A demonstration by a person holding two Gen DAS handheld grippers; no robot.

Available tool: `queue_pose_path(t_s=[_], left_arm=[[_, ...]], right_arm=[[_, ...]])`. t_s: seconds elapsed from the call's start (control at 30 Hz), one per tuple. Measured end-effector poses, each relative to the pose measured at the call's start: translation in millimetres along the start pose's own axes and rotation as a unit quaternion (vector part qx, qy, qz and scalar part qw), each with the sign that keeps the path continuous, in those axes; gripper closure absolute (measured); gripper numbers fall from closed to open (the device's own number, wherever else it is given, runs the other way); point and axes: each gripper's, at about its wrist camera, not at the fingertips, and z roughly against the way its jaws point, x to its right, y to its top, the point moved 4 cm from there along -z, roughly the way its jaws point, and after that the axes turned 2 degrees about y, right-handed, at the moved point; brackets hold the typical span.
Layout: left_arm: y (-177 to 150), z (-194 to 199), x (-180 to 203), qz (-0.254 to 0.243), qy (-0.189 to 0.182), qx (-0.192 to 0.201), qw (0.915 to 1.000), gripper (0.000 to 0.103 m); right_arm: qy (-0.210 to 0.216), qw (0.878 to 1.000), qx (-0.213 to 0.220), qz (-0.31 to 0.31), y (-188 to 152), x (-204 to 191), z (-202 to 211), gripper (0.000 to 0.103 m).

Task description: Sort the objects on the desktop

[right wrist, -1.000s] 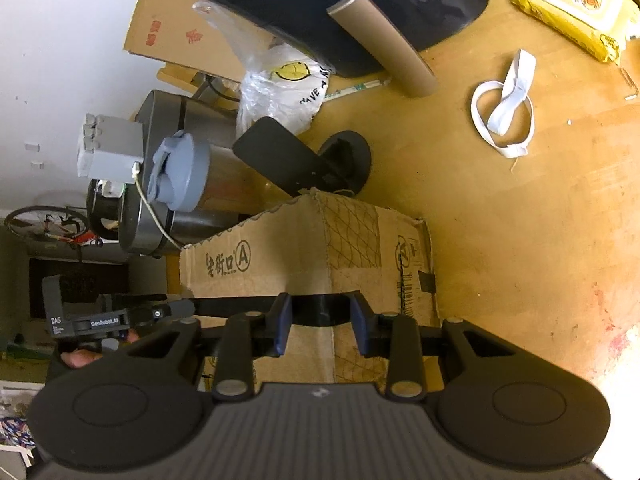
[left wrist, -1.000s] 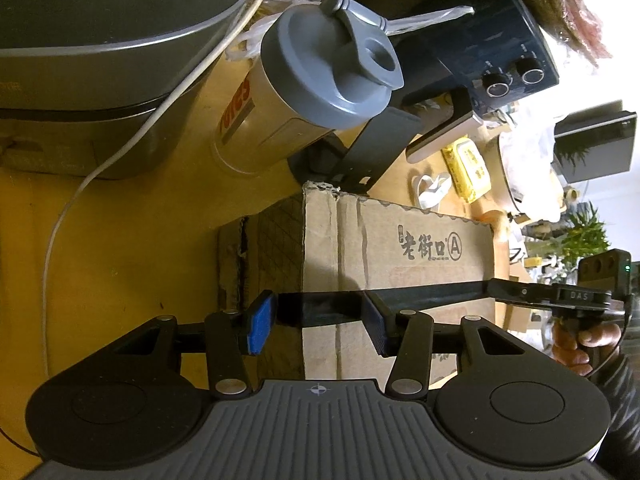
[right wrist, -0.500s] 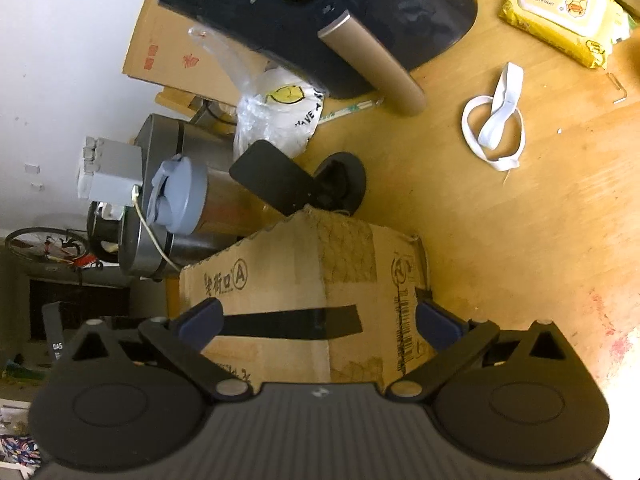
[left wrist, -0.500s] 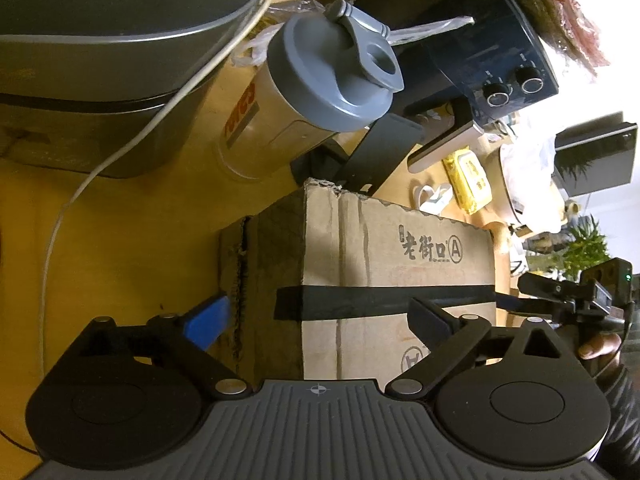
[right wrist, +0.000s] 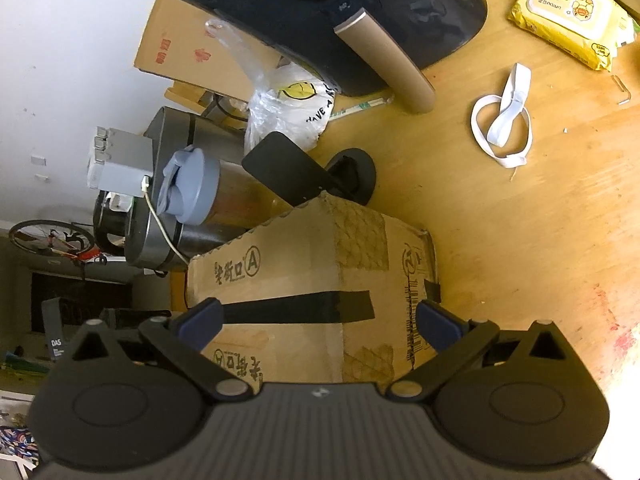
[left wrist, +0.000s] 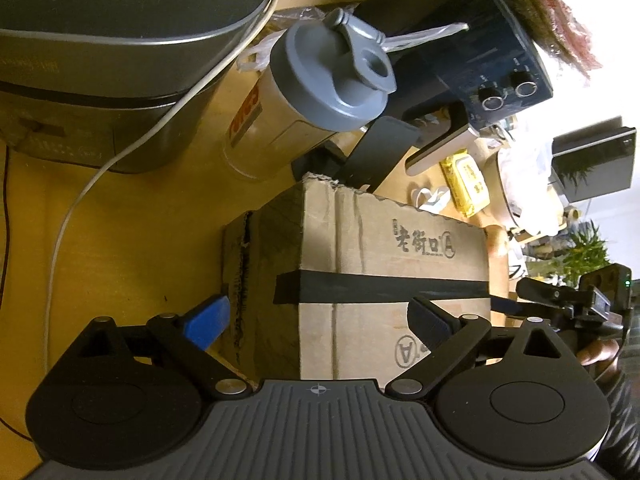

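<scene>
Wooden tabletop [left wrist: 132, 216] fills the left wrist view, crowded with a taped cardboard box [left wrist: 392, 264], a shaker bottle [left wrist: 304, 112] just behind it and a white cable [left wrist: 72, 200] at the side. Left gripper [left wrist: 320, 320]: jaws spread wide, empty, straddling the box's near corner without contact. Right wrist view: the same box [right wrist: 304, 280] sits directly ahead on the tabletop [right wrist: 520, 240], near a phone stand [right wrist: 316, 172]; a wipes pack [right wrist: 568, 16] and white strap [right wrist: 504, 120] lie well apart. Right gripper [right wrist: 320, 320]: fully spread, holding nothing. Hazard: the box probably exceeds either gripper's span; a one-sided push could topple the bottle.
</scene>
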Motion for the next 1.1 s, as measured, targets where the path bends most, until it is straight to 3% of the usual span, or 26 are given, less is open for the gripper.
queue_pose_path(t_s=[0.23, 0.5, 0.77, 1.1], left_arm=[[-19.9, 10.8, 14.4, -0.017, 0.001, 0.027, 0.9995, 0.005], [-48.1, 22.8, 24.2, -0.048, 0.059, 0.089, 0.9932, 0.005], [-80.4, 32.7, 39.2, -0.085, 0.11, 0.141, 0.9802, 0.005], [-126.5, 42.3, 65.1, -0.137, 0.174, 0.193, 0.9558, 0.005]], right_arm=[[0.001, 1.0, 0.021, 0.008, -16.6, -3.2, 7.5, 0.0], [-0.034, 0.995, 0.065, 0.066, -45.4, -15.5, 19.1, 0.0], [-0.102, 0.974, 0.112, 0.171, -88.5, -37.4, 26.3, 0.0], [-0.18, 0.943, 0.148, 0.237, -143.8, -51.7, 27.8, 0.0]])
